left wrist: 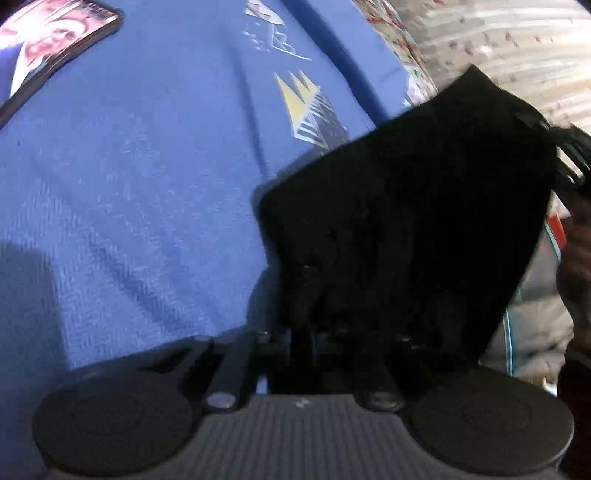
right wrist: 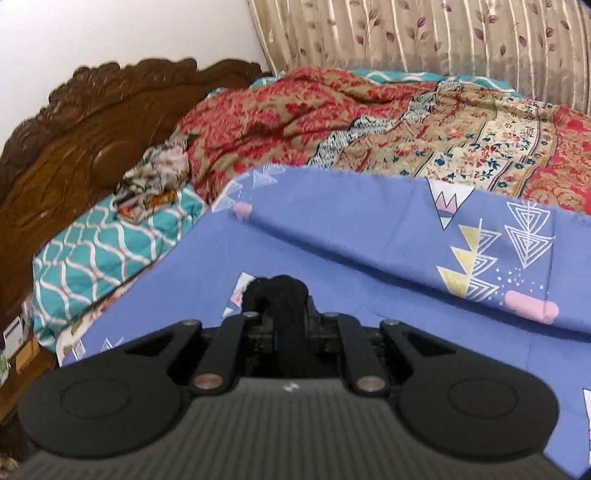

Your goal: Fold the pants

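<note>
The pants (left wrist: 406, 221) are black cloth, held up above the blue bedsheet (left wrist: 147, 184) in the left wrist view, stretching from my left gripper (left wrist: 306, 317) up to the right. My left gripper is shut on an edge of the pants; its fingertips are buried in the dark cloth. At the far right of that view the other gripper (left wrist: 569, 155) shows dimly at the pants' upper corner. In the right wrist view my right gripper (right wrist: 280, 295) is shut on a small bunch of black pants cloth (right wrist: 284, 286), held above the blue sheet (right wrist: 332, 258).
A phone (left wrist: 55, 48) lies on the sheet at top left of the left wrist view. The right wrist view shows a red patterned quilt (right wrist: 332, 122), a teal pillow (right wrist: 103, 251), a carved wooden headboard (right wrist: 74, 140) and a curtain (right wrist: 443, 33) behind the bed.
</note>
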Available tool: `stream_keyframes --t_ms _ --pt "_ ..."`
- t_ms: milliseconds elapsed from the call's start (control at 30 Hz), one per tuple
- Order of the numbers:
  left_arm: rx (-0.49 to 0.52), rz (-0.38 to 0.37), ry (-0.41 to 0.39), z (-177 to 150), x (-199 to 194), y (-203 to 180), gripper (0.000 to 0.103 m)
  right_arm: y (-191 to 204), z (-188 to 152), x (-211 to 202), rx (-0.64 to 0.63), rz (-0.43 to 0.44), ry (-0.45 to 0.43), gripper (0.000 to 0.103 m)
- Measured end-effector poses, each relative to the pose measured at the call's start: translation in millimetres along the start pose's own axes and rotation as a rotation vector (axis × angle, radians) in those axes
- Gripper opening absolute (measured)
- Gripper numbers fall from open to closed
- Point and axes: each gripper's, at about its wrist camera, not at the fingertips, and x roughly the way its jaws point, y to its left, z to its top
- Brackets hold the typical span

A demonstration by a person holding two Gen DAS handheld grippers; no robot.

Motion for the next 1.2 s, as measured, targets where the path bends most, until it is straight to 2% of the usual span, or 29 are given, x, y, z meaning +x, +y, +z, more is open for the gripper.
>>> stream_keyframes --t_ms 200,300,367,433,533,633,733,800,867,900,967,1000,1033,1067,1133,1167,1200 --pt "0.080 -0.004 -0.109 -14 -45 -16 0.008 12 -7 -4 -0.038 0.028 -0.028 0.014" --pt "0.123 -0.027 -0.191 -31 -81 -24 0.008 21 -2 -18 -0.036 0.106 -0.113 0.014" --pt "0.154 -0.013 -0.251 -44 -99 -27 0.008 23 -3 -21 -0.044 0.137 -0.160 0.014" --pt "0.160 0.035 -0.243 -54 -99 -24 0.010 25 -9 -7 -0.056 0.104 -0.140 0.014" --pt "0.127 0.090 -0.182 -54 -92 -13 0.010 22 -25 29 -0.043 0.010 -0.047 0.014" --pt "0.102 0.078 -0.257 -49 -111 -9 0.013 20 -48 53 -0.059 -0.060 0.021 0.014" --pt "0.103 0.049 -0.327 -37 -131 -12 0.019 29 -60 51 -0.094 -0.044 0.027 0.014" --pt "0.079 0.000 -0.332 -25 -133 -12 0.022 38 -61 39 -0.117 0.004 0.012 0.014" --pt "0.050 -0.041 -0.328 -19 -133 -12 0.022 60 -68 16 -0.211 0.077 -0.014 0.014" --pt "0.038 -0.060 -0.326 -17 -133 -10 0.022 70 -76 5 -0.268 0.114 -0.018 0.014" --pt "0.018 -0.097 -0.318 -14 -133 -6 0.032 90 -104 -16 -0.363 0.193 0.008 0.016" --pt "0.011 -0.099 -0.310 -15 -132 -4 0.044 98 -123 -22 -0.387 0.229 0.044 0.018" --pt "0.006 -0.089 -0.305 -12 -128 -4 0.048 105 -144 -23 -0.400 0.264 0.098 0.020" --pt "0.003 -0.072 -0.298 -12 -125 -2 0.048 110 -163 -21 -0.411 0.285 0.146 0.022" --pt "-0.012 -0.050 -0.278 -17 -124 6 0.048 118 -203 -13 -0.439 0.309 0.243 0.034" --pt "-0.021 -0.042 -0.269 -18 -123 8 0.048 120 -217 -11 -0.440 0.293 0.267 0.039" --pt "-0.027 -0.035 -0.262 -17 -119 7 0.048 118 -227 -11 -0.418 0.265 0.268 0.040"
